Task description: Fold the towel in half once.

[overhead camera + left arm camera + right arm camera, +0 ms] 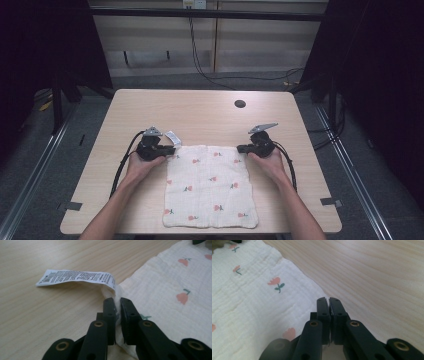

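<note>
A white cloth (210, 187) printed with small red flowers lies flat on the near middle of the wooden table (200, 112). A printed care label (172, 137) sticks out from its far left corner. My left gripper (171, 149) is at that corner. In the left gripper view the left gripper (118, 300) is shut on the cloth (170, 280) just below the label (75, 277). My right gripper (241, 148) sits at the far right corner. In the right gripper view the right gripper (328, 299) is shut, with the edge of the cloth (249, 302) pinched thinly between the pads.
A dark round cable hole (240, 104) lies in the table top behind the right gripper. Both forearms come in from the near edge on either side of the cloth. Black cables (200, 60) run over the floor beyond the table.
</note>
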A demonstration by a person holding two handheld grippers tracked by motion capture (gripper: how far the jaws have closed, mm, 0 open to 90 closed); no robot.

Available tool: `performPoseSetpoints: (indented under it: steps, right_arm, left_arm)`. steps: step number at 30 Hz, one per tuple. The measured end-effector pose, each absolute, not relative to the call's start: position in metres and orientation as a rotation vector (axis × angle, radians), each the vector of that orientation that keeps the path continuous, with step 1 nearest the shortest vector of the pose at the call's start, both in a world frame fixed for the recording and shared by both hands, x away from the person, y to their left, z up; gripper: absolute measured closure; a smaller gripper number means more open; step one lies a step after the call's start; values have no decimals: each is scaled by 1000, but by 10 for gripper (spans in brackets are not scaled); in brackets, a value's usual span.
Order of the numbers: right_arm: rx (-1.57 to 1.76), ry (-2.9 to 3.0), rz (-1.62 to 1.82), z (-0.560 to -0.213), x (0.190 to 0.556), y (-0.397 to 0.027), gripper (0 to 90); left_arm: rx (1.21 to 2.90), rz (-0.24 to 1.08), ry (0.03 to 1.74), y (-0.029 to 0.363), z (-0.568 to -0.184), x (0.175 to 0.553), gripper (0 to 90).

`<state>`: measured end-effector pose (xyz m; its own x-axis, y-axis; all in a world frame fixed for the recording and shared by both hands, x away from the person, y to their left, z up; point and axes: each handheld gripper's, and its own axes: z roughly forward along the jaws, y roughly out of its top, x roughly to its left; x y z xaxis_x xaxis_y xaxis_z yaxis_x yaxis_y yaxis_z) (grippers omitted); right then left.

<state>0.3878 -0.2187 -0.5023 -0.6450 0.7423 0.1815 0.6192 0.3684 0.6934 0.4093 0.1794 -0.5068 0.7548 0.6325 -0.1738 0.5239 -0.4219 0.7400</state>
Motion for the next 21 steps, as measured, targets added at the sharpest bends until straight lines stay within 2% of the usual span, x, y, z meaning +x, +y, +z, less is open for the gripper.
performPoseSetpoints:
  steps: [4, 21]
  right_arm:
    - [1241, 2439, 1177, -499, 387, -220, 876]
    - [1233, 2337, 1322, -472, 388, -235, 879]
  left_arm:
    - [2084, 113, 842, 181, -501, 408, 851]
    - [1970, 116, 756, 184, -472, 403, 854]
